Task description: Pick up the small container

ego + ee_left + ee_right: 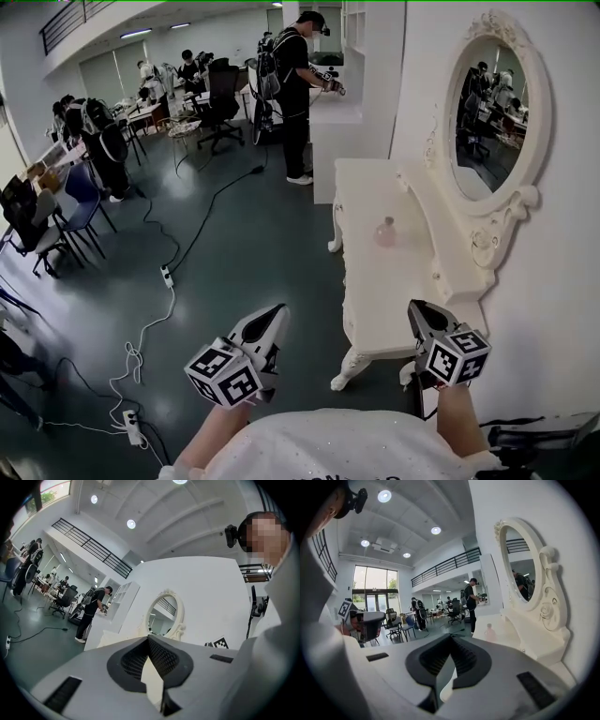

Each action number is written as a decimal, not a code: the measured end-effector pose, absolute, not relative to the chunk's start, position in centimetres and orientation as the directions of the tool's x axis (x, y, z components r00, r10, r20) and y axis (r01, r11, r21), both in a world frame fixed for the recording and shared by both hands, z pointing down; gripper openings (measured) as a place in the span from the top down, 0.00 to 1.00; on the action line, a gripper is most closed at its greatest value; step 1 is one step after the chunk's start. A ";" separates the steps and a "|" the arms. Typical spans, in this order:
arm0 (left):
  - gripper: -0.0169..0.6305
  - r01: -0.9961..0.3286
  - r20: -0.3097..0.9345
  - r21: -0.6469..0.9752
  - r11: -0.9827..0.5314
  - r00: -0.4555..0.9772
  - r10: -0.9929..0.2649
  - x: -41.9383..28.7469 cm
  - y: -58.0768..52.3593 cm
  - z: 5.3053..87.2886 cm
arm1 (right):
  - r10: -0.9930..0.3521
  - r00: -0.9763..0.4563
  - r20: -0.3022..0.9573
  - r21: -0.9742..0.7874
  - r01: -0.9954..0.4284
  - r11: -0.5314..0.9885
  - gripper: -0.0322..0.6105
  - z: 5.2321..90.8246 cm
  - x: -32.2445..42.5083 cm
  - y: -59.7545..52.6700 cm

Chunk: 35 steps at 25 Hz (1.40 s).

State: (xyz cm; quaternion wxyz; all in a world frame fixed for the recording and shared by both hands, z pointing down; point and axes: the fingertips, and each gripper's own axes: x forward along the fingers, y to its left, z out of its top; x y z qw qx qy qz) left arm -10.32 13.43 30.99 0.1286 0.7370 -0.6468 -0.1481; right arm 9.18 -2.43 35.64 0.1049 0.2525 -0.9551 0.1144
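The small container [385, 232] is a pale pink bottle that stands on the white dressing table [366, 281], in front of the oval mirror [494, 105]. In the right gripper view the small container [489, 632] shows ahead, slightly right of the jaws. My right gripper [417, 307] is held in the air at the table's near end, well short of the bottle, shut and empty. My left gripper [275, 312] hangs over the floor to the left of the table, its tips together with nothing between them. My left gripper [149, 638] faces the mirror [164, 616].
Cables and power strips [166, 277] run over the grey floor to the left. A person [292, 89] stands at a white shelf unit beyond the table. Office chairs [220, 108], desks and more people fill the far left. The white wall [562, 281] closes the right side.
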 end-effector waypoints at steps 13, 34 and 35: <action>0.99 -0.893 0.043 0.434 -0.119 0.153 -0.987 -11.9 9.3 34.4 | -0.463 -0.852 0.244 -0.370 -0.523 0.767 0.94 39.6 8.2 -6.2; 0.99 -0.780 0.056 0.471 -0.412 0.493 -0.868 -17.7 -16.0 35.4 | -0.639 -0.695 0.330 -0.259 -0.718 0.646 0.94 40.2 2.5 -21.8; 0.99 -0.770 0.063 0.475 -0.426 0.513 -0.856 -17.9 -17.4 36.1 | -0.632 -0.709 0.314 -0.253 -0.704 0.664 0.94 40.2 1.7 -22.3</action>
